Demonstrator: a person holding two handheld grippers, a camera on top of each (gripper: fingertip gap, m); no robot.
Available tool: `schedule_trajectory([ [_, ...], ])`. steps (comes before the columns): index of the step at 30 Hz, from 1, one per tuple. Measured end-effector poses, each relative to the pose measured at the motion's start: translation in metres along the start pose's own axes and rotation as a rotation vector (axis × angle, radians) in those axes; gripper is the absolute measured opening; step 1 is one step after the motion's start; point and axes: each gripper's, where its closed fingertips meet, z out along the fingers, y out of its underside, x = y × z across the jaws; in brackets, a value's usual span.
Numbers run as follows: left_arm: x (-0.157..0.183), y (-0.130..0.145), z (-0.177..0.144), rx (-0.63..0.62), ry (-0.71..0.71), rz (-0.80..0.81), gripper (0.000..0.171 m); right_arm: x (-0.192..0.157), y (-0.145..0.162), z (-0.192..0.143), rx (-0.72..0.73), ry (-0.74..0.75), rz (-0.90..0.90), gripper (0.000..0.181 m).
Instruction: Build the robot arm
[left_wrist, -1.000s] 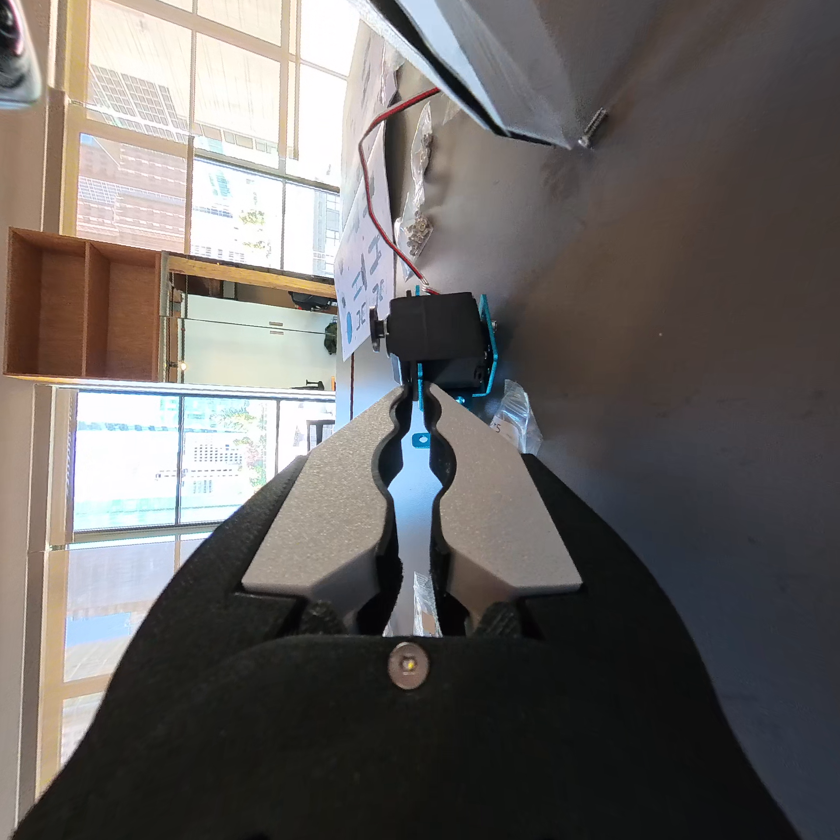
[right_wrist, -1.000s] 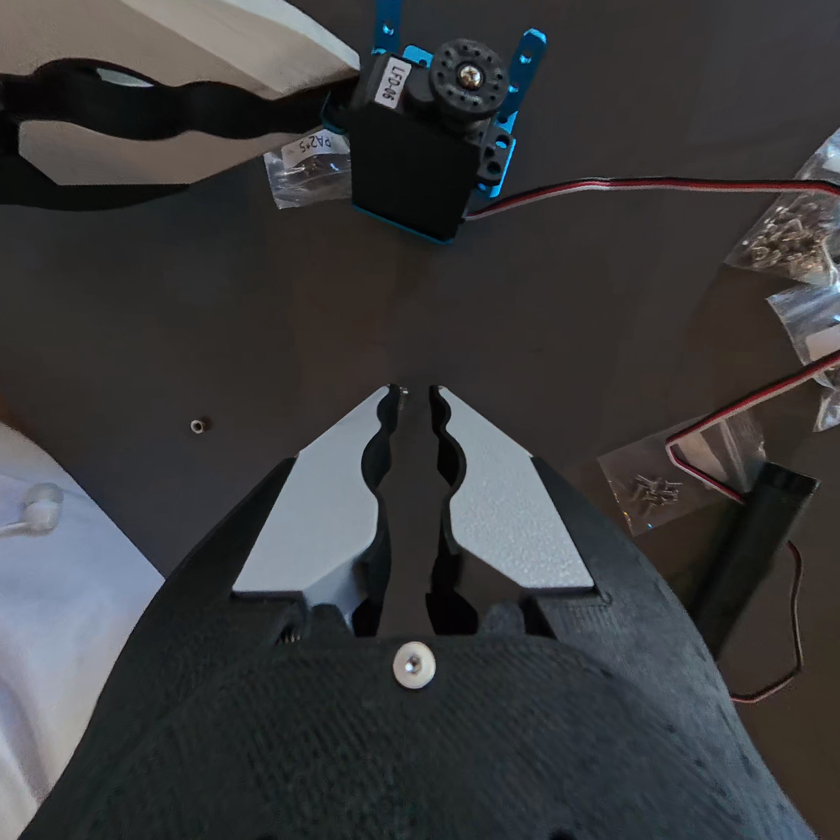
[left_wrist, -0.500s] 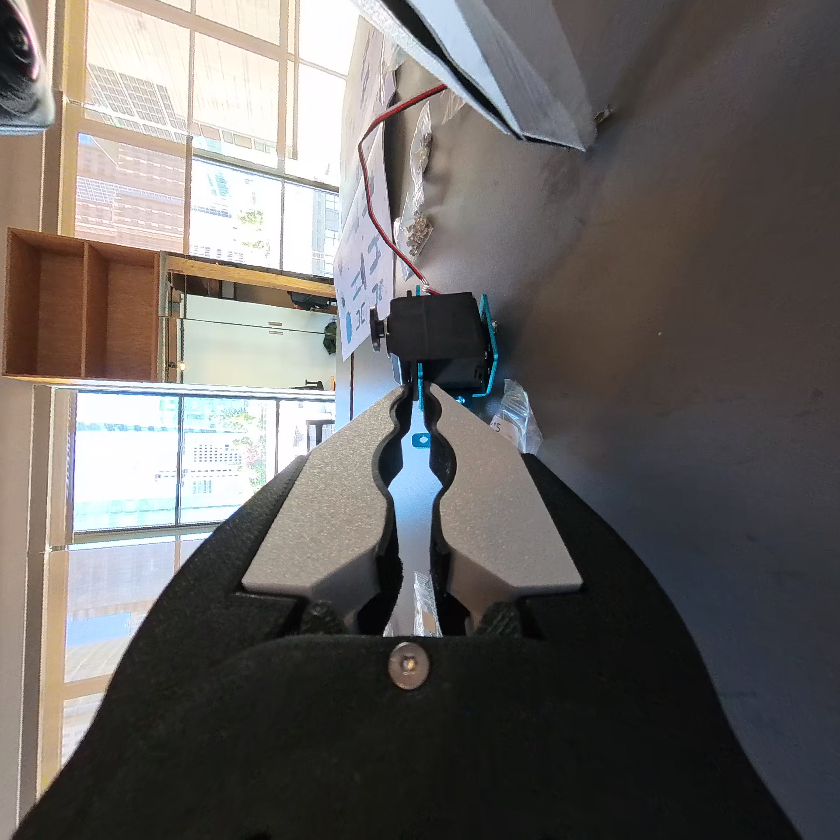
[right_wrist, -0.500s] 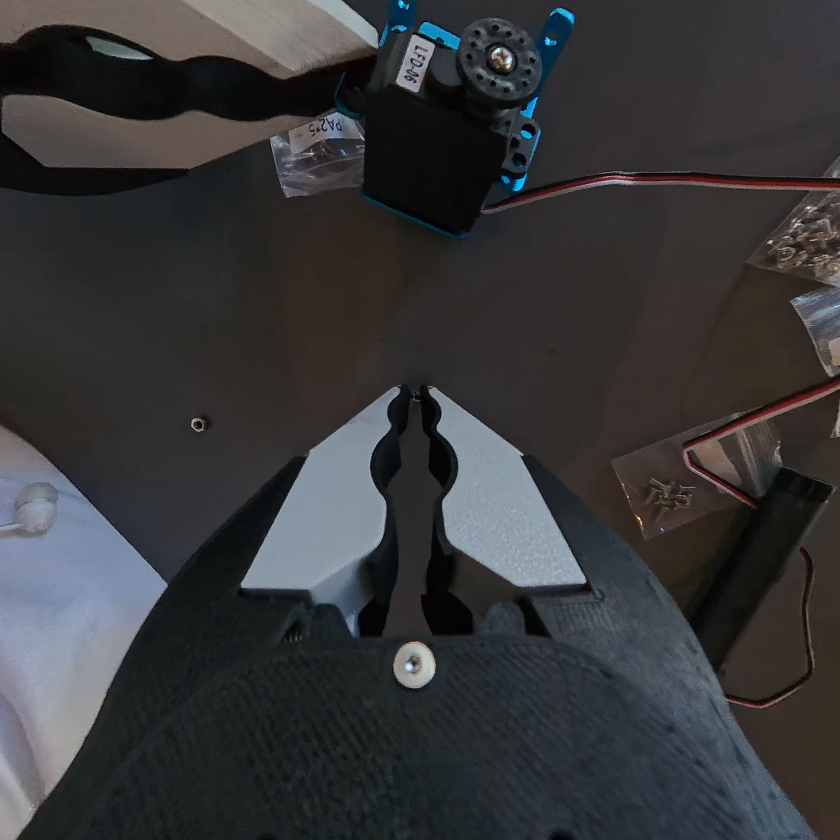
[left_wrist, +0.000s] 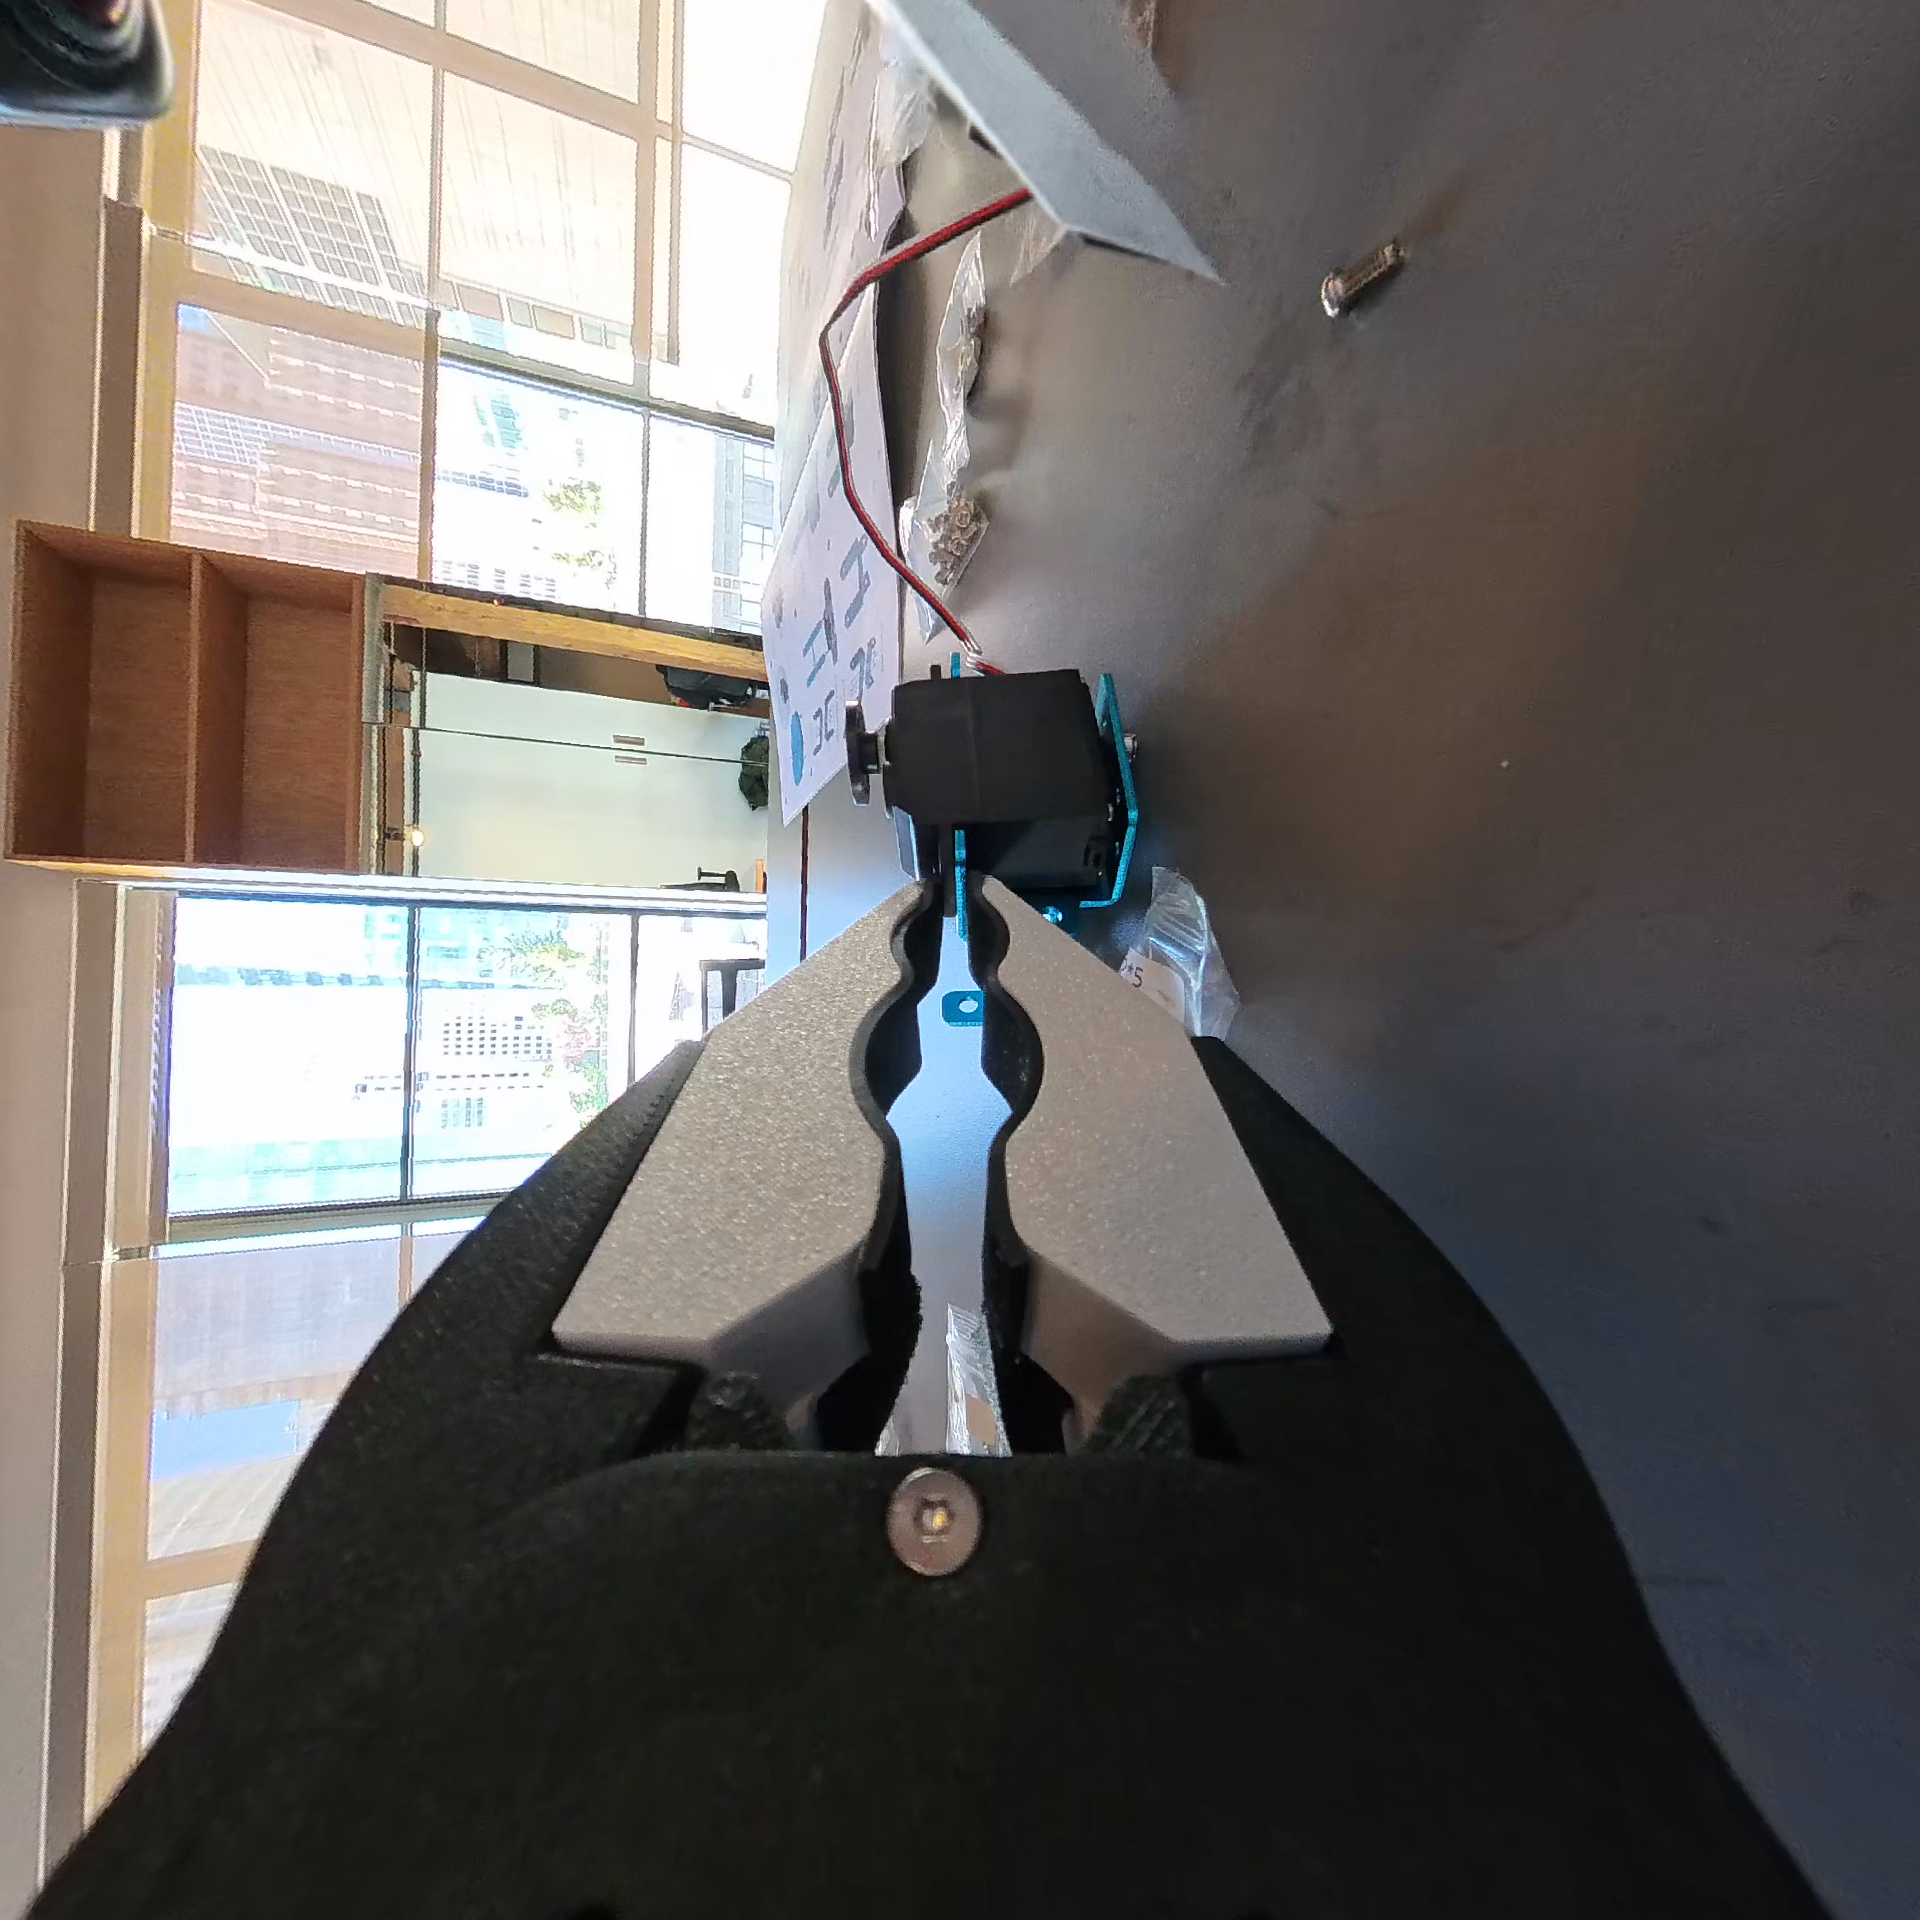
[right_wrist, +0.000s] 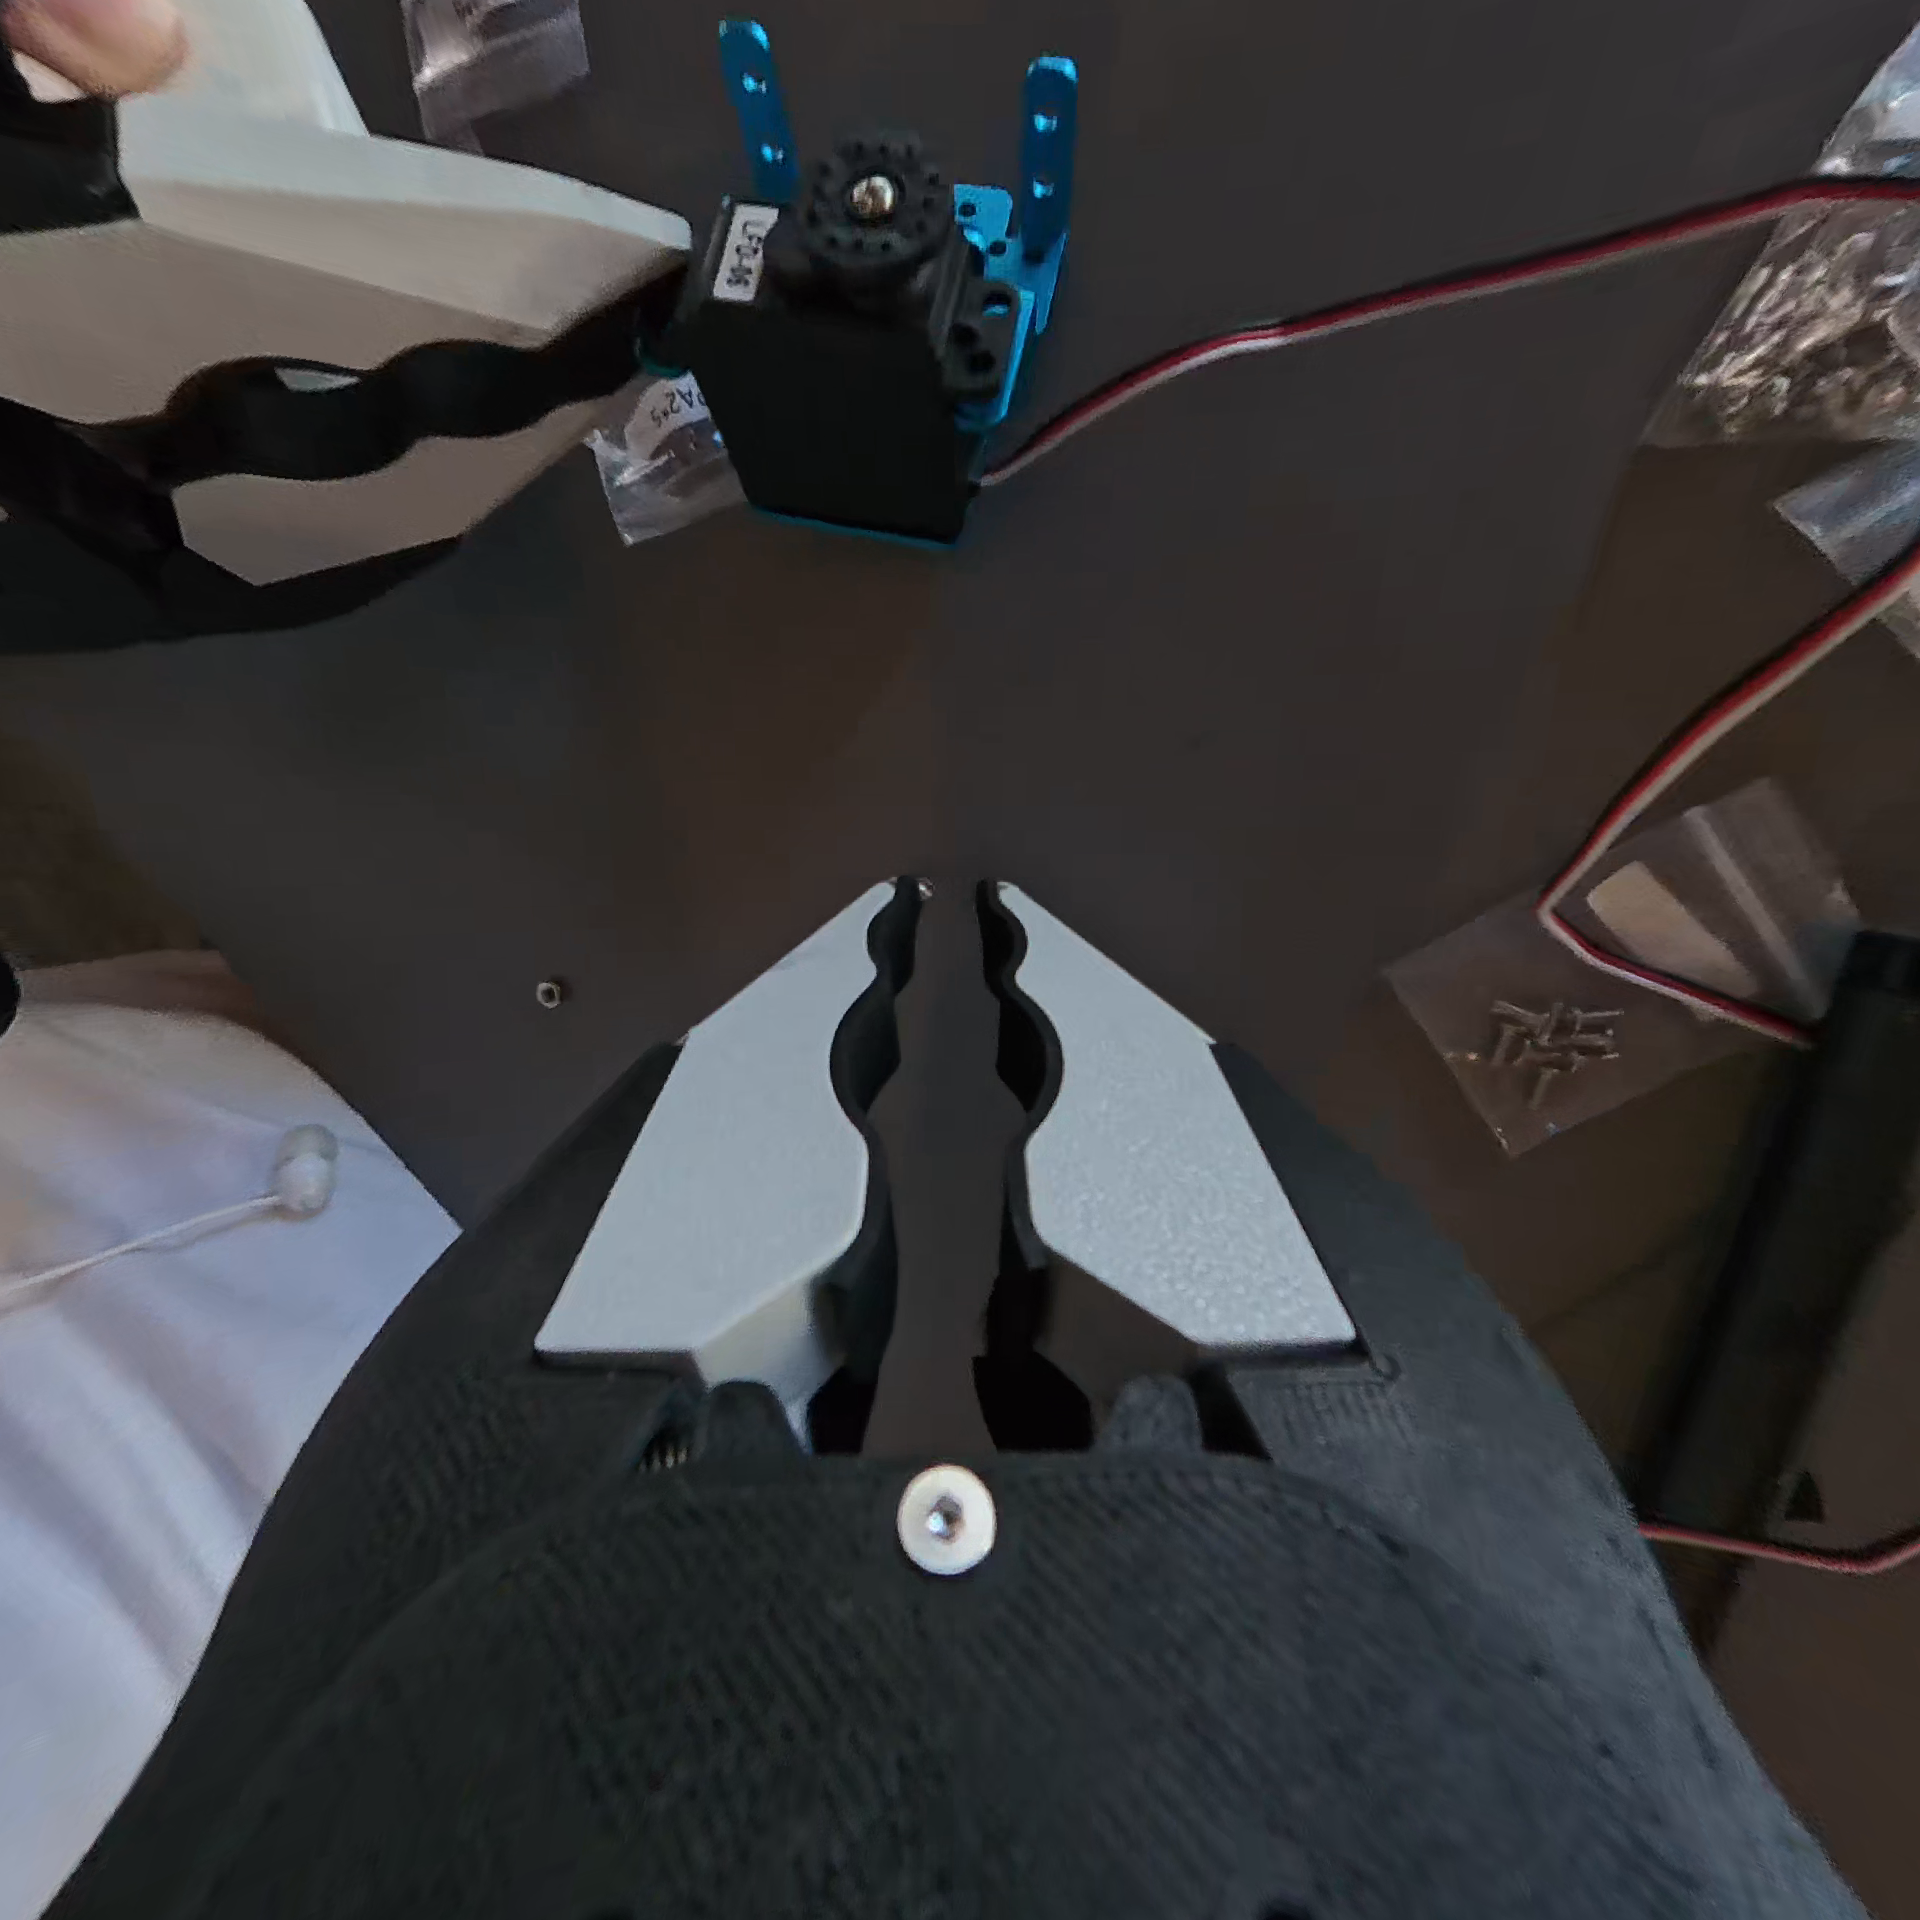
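Observation:
A black servo (left_wrist: 997, 748) in a blue bracket (left_wrist: 1120, 800) rests on the dark table (left_wrist: 1558, 1039). My left gripper (left_wrist: 956, 896) is shut on a thin blue tab of the bracket. In the right wrist view the left gripper (right_wrist: 655, 312) grips the servo (right_wrist: 852, 384) from the left. My right gripper (right_wrist: 948, 888) hangs over the table, jaws a narrow gap apart with nothing between them. A small screw (right_wrist: 921, 886) shows at its left fingertip. In the left wrist view the screw (left_wrist: 1361, 275) lies on the table, apart from the right gripper's finger (left_wrist: 1049, 145).
A red, white and black wire (right_wrist: 1351, 312) runs right from the servo. Clear bags of screws (right_wrist: 1548, 1039) and a black cylinder (right_wrist: 1787, 1247) lie right. A small nut (right_wrist: 548, 994) and white cloth (right_wrist: 156, 1403) with an earbud (right_wrist: 301, 1169) lie left. A printed sheet (left_wrist: 831, 644) lies beyond the servo. Left tips to right tips: about 10 cm.
The right jaws closed almost fully around the screw, then parted a little. The right gripper has risen off the table and the screw stays lying there. The left gripper has not moved.

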Motion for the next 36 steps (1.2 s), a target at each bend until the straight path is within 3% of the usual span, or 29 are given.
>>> schedule_trajectory([
  [20, 0.001, -0.002, -0.001, 0.005, 0.004, -0.005, 0.003, -0.001, 0.007, 0.014, -0.070, 0.196, -0.054, 0.014],
  [26, 0.001, -0.002, -0.001, 0.004, 0.004, -0.003, 0.003, -0.005, 0.008, 0.016, -0.086, 0.243, -0.165, 0.001],
  [31, 0.001, -0.001, -0.001, 0.003, 0.004, -0.005, 0.003, -0.007, -0.001, 0.008, -0.004, 0.181, -0.159, 0.003],
  [36, 0.001, -0.001, -0.001, 0.002, 0.005, -0.006, 0.004, -0.007, 0.010, -0.002, 0.002, 0.070, 0.003, 0.011],
])
